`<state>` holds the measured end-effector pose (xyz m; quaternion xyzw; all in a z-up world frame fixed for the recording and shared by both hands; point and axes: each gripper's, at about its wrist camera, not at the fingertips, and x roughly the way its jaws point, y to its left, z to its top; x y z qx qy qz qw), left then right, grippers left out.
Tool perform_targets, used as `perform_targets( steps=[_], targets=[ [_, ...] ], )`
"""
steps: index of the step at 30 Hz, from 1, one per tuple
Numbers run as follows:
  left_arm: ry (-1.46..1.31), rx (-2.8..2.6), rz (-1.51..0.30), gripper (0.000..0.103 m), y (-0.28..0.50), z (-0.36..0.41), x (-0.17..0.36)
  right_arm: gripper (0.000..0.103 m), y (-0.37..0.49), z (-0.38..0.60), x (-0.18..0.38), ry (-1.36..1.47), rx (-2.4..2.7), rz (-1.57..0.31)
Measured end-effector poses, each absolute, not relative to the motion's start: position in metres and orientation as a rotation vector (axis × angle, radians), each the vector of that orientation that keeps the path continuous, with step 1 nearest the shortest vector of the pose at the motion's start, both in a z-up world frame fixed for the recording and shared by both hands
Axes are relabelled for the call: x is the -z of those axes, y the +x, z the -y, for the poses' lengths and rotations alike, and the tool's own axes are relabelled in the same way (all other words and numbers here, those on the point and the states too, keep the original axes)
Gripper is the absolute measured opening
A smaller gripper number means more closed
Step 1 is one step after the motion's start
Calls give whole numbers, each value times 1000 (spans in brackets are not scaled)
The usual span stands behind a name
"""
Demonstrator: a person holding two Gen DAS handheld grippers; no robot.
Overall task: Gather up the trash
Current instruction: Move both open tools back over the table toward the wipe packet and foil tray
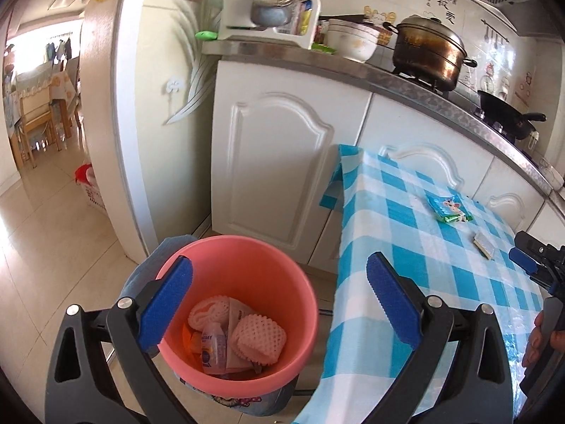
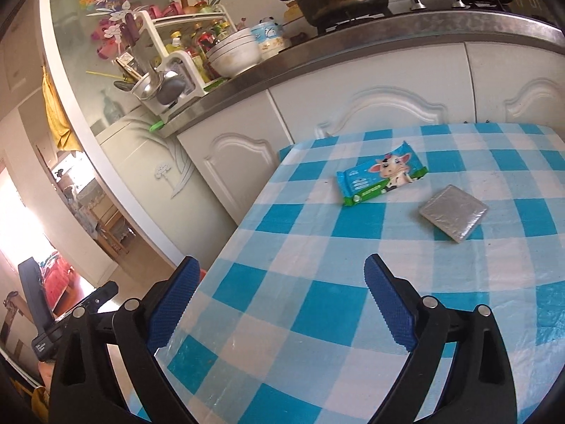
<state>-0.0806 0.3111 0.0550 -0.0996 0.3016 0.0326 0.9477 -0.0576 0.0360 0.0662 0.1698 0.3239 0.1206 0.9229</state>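
Note:
A pink bucket (image 1: 268, 268) stands on the floor beside the table and holds white foam fruit nets (image 1: 259, 339), a small bottle (image 1: 213, 348) and paper scraps. My left gripper (image 1: 279, 304) hangs open above the bucket with nothing between its fingers. On the blue checked tablecloth (image 2: 317, 318) lie a blue and green wrapper with a cartoon cow (image 2: 383, 176) and a flat silver packet (image 2: 453, 212). My right gripper (image 2: 280, 304) stands open over the near part of the table, short of both, and is empty. The left wrist view shows the wrapper (image 1: 448, 206), the packet (image 1: 483, 245) and the right gripper (image 1: 529, 265) at the right edge.
White cabinet doors (image 1: 279, 162) back the table and bucket. The steel counter (image 1: 388, 77) carries a large pot (image 1: 427, 51), a black pan (image 1: 508, 113), bowls (image 2: 235, 54) and a utensil rack (image 1: 268, 7). A doorway (image 1: 42, 106) opens at left onto a tiled floor.

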Motion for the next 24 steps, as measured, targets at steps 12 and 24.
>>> perform_targets(
  steps=[12, 24],
  targets=[
    [-143, 20, -598, 99, -77, -253, -76, 97, -74, 27, -54, 435, -179, -644],
    [-199, 128, -596, 99, -60, -203, -81, 98, -82, 88, -41, 540, -164, -653]
  ],
)
